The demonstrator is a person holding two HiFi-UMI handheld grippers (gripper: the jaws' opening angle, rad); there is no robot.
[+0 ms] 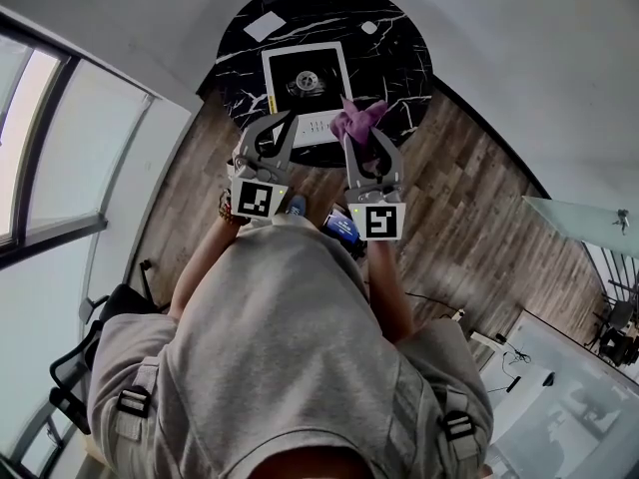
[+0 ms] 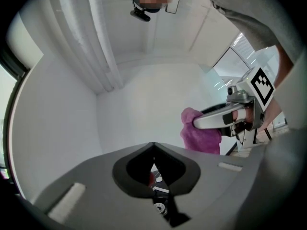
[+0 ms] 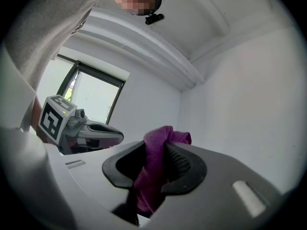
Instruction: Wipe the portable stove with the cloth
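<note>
Right gripper (image 3: pixel 158 153): clenched on the purple cloth (image 3: pixel 154 174) — the fabric is pinched between its two pads, with a fold bunched above the tips and the rest hanging below
Left gripper (image 2: pixel 153 150): jaws pressed together with nothing between them, side by side with the right gripper and just to its left
Cloth: at the right gripper's tips, over the near right corner of the stove in the head view; whether it touches the stove cannot be told
Portable stove (image 1: pixel 331 66): just ahead of both grippers — white body, black top, a round burner (image 1: pixel 305 83) in the middle; the left gripper's tips lie over its near edge
Table (image 1: pixel 399 38): round, black with white veins, under the stove and reaching beyond both grippers' tips; a white card (image 1: pixel 265 26) lies at its far left
Floor (image 1: pixel 469 208): wood planks, below the grippers and the person's arms
</note>
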